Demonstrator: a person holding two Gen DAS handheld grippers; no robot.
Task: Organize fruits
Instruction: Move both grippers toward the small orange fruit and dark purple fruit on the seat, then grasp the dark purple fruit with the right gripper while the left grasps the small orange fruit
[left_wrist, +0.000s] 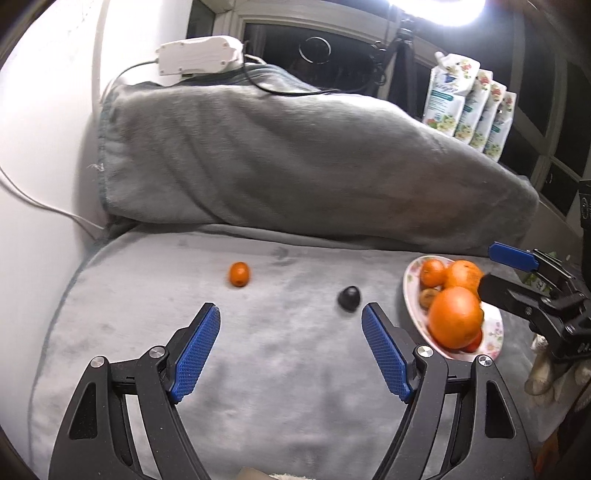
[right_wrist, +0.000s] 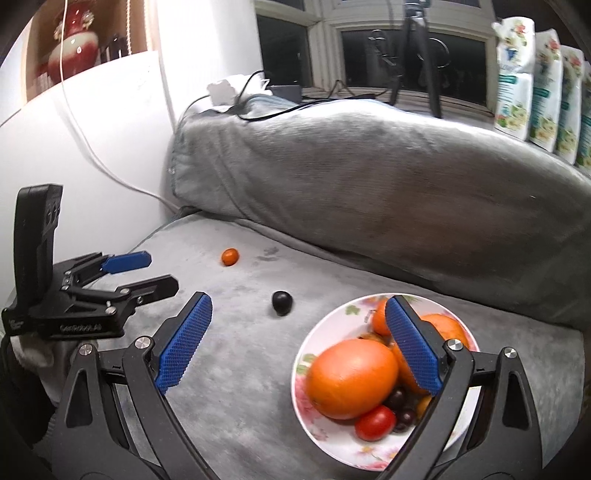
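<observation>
the left tongs (left_wrist: 291, 317) hang wide apart over a grey blanket-covered couch seat (left_wrist: 258, 369), nothing between the blue pads, tilted down toward the cushion. just ahead of them, near the right pad, lies a small dark fruit (left_wrist: 349, 298) – a plum or grape, hard to tell – and farther back to the left, well apart from it, sits a small orange fruit (left_wrist: 239, 274), both loose on the seat. to the right a floral plate (left_wrist: 493, 328) rests on the same cushion, piled with fruit: a big orange (left_wrist: 456, 317) at the front, more orange ones behind it. the right tongs (right_wrist: 298, 308) stand wide too, empty, hovering over the near side of the floral plate (right_wrist: 332, 314) – one pad above the heap, the other out over the bare cushion. from that side the big orange (right_wrist: 351, 378) shows with a red tomato (right_wrist: 375, 422) and a few dark grapes (right_wrist: 402, 415) tucked beside it. the small dark fruit (right_wrist: 282, 302) lies between the two pairs of tongs, just beside the plate's far-left rim but not touching it, and the small orange fruit (right_wrist: 229, 256) sits beyond, near the foot of the grey backrest (right_wrist: 369, 177). pouches (left_wrist: 454, 96) line the windowsill behind.
</observation>
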